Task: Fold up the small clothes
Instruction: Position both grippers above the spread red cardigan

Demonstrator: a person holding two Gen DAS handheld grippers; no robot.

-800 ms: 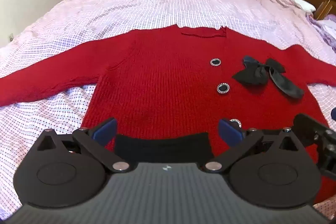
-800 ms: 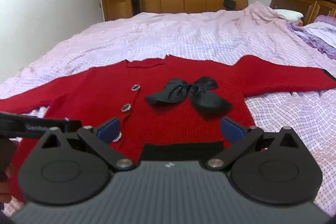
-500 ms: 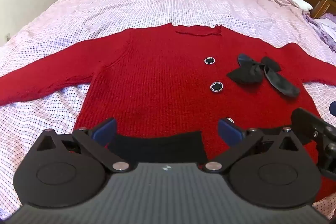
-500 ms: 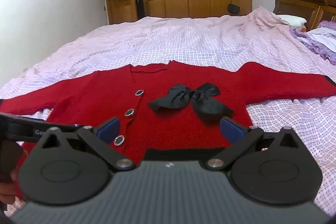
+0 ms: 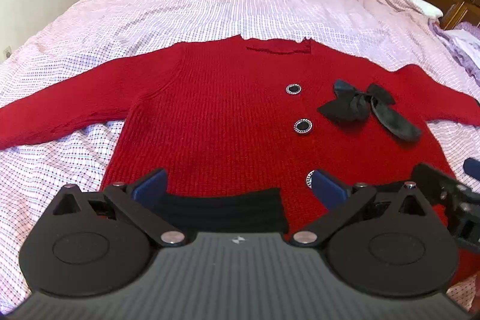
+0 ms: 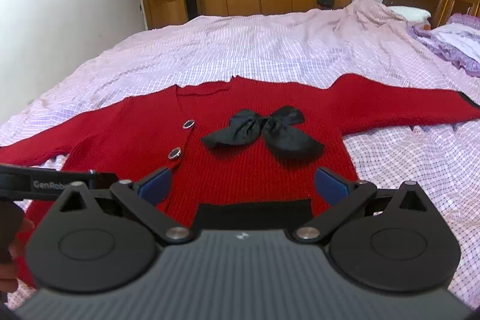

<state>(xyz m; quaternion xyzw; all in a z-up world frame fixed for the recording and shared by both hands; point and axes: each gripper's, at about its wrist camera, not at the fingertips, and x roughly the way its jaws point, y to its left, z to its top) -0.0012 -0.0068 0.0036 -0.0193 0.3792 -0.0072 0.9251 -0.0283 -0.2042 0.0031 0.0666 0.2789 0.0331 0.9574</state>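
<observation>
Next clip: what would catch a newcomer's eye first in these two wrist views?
A bright red knit cardigan lies spread flat, sleeves out to both sides, on a pink checked bedspread. A black bow sits on its chest beside a row of dark, silver-rimmed buttons. Both tools, the left tool and the right tool, stand open over the black hem, gripping nothing.

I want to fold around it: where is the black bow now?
The black bow lies on the red cardigan's chest, right of the buttons in both wrist views.
</observation>
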